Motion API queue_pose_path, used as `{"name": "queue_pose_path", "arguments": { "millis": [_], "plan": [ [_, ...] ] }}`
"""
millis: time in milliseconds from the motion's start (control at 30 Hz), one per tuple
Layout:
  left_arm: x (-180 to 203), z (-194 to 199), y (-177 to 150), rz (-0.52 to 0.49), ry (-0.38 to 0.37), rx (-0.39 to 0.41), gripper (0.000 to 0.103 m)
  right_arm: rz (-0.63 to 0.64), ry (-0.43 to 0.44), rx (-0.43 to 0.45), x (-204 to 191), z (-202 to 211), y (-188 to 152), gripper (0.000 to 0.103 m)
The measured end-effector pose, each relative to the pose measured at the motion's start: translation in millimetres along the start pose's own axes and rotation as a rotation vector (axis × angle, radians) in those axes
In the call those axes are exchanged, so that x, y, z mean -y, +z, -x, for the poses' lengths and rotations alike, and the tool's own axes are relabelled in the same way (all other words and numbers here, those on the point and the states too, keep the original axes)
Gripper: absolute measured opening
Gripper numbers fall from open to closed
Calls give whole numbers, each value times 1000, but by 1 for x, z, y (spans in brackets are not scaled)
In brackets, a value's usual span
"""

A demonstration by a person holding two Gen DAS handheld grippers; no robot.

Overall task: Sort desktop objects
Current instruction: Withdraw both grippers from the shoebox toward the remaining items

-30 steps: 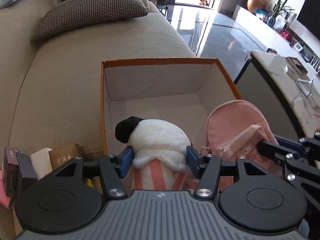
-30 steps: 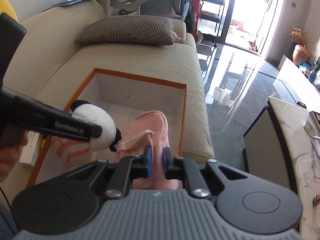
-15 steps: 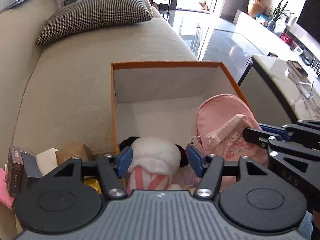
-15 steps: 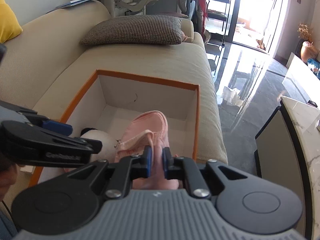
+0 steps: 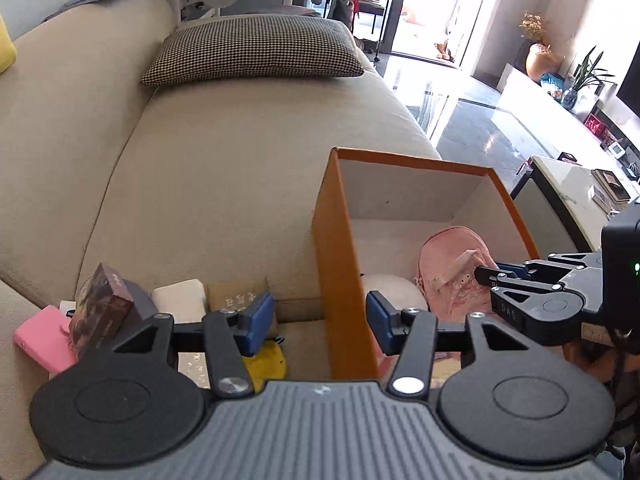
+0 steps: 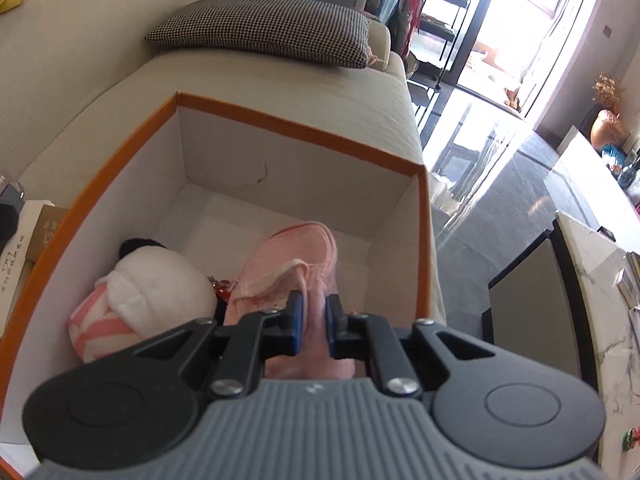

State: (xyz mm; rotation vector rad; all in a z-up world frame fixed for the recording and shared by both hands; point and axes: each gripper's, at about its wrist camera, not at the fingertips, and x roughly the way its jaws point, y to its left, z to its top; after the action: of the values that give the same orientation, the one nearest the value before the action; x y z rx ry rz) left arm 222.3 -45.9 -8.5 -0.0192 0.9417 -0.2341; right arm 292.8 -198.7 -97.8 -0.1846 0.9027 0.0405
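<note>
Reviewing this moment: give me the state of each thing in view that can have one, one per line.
orange box: open, no lid, standing on the sofa.
plush toy: lying inside the box, released.
pink backpack: in the box, strap pinched.
right gripper: shut on the pink backpack.
left gripper: jaws closing, straddling the box's wall, not pressing on it.
small boxes: piled on the sofa beside the box, unsorted.
</note>
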Motion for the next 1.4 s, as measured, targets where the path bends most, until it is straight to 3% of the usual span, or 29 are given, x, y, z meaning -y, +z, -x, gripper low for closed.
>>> {"name": "queue_pose_path", "arguments": {
  "millis": [333,500,633,767,1000,1100,1200,1400],
  "plan": [
    [-26,-2,-14,79,-4,-37,60,-273,210,-105,30,-9,17,13],
    [-31,-3,-18,102,-13,-50,60,-238,146,-178,19,-22,9,13],
    [-33,-2,-22,101,-7,-51,60,-231,139,-164,21,-25,-1,12],
    [-31,0,-25,105,-10,-58,60,-129,113,-138,10,-23,-2,18],
    [-31,6,-36,91,-1,-61,61,-72,71,-79,10,4,-2,36],
    [-33,9,-41,90,6,-62,61,-48,50,-42,8,25,-7,36],
    [-34,16,-46,88,9,-44,61,-44,92,-4,4,49,-17,37],
    [-36,29,-56,83,6,-32,61,-23,72,-18,-8,72,-39,39]
  ]
}}
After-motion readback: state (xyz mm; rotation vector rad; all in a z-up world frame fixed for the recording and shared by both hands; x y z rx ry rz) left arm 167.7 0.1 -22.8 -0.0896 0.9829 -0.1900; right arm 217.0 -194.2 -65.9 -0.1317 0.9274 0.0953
